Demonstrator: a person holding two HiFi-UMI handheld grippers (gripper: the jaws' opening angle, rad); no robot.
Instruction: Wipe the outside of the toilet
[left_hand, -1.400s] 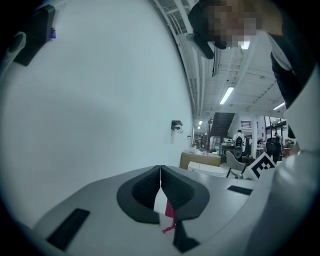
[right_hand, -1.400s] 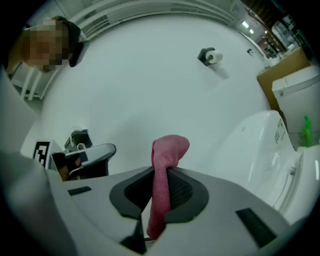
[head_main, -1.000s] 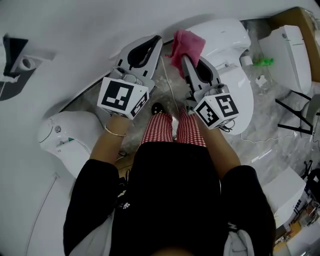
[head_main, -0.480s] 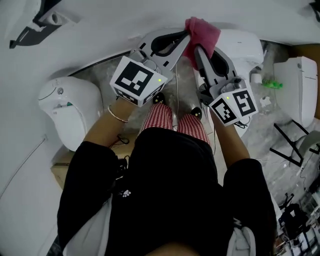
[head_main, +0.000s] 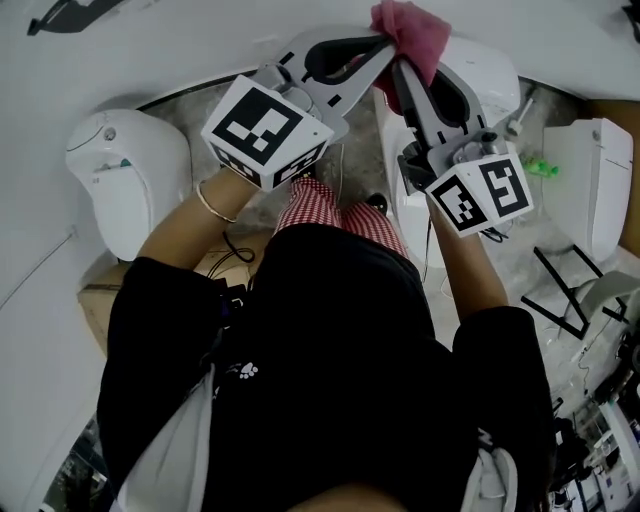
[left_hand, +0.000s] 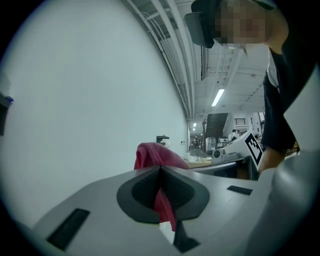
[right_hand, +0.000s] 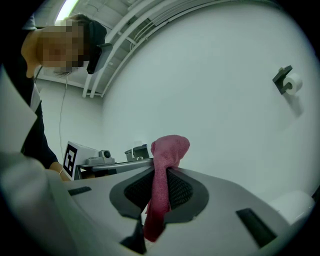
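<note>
White wall (head_main: 150, 40) fills the background, over a grey marbled floor (head_main: 190, 120) crowded with toilets. My left gripper (head_main: 382, 48) has its fingers pressed together on one edge of the cloth (head_main: 412, 28), and my right gripper (head_main: 402, 68) pinches the same cloth, which bunches up past both sets of tips. The toilet (head_main: 480, 75) I take to be the one to wipe sits just below and to the right of the tips; the cloth is not touching it that I can see.

The risk, as I judge it: with both grippers clamped on one small cloth, pulling them apart could tear it out of one pinch, and little loose cloth is left to wipe with, so hard fingertips might scrape the porcelain.

Further out, a second toilet (head_main: 125, 175) stands well left and a third (head_main: 590, 165) well right. My operator's legs (head_main: 320, 205) stand close under the grippers and crowd any low reach.
</note>
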